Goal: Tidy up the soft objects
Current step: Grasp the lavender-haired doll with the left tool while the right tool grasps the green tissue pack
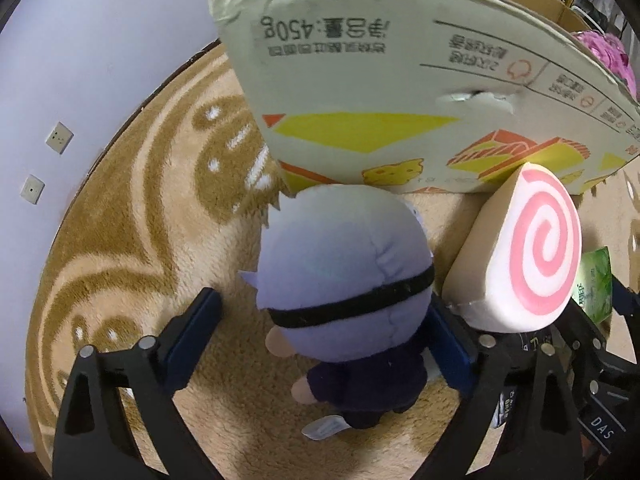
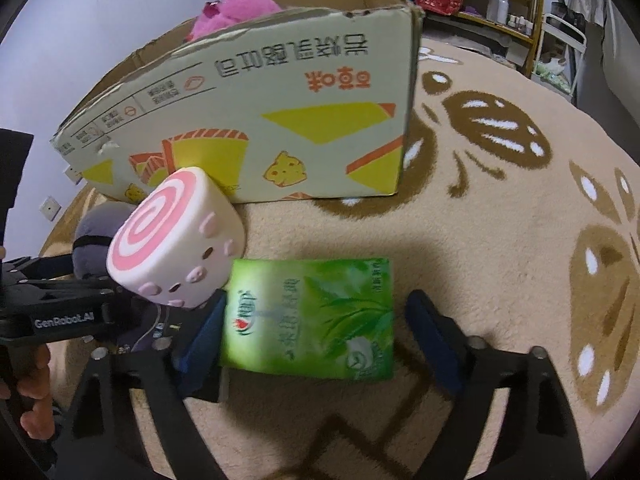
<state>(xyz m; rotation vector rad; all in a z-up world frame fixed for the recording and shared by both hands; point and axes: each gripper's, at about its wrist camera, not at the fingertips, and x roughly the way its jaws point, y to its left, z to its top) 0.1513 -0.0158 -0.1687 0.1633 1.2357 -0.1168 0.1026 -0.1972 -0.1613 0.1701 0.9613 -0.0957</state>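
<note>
Risk sits beside the cardboard box (image 2: 256, 120): the left gripper (image 1: 320, 344) straddles the plush doll (image 1: 340, 280), the right gripper (image 2: 308, 332) straddles the green tissue pack (image 2: 312, 316), both unclenched; closing could nudge the swirl cushion (image 2: 176, 240) leaning between them.

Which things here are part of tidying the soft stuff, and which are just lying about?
For the job:
- doll, between the left gripper fingers
- swirl cushion
- green pack, between the right gripper fingers
- cardboard box
- pink plush, in the box

Just there:
- rug
- shelf
- wall sockets
</note>
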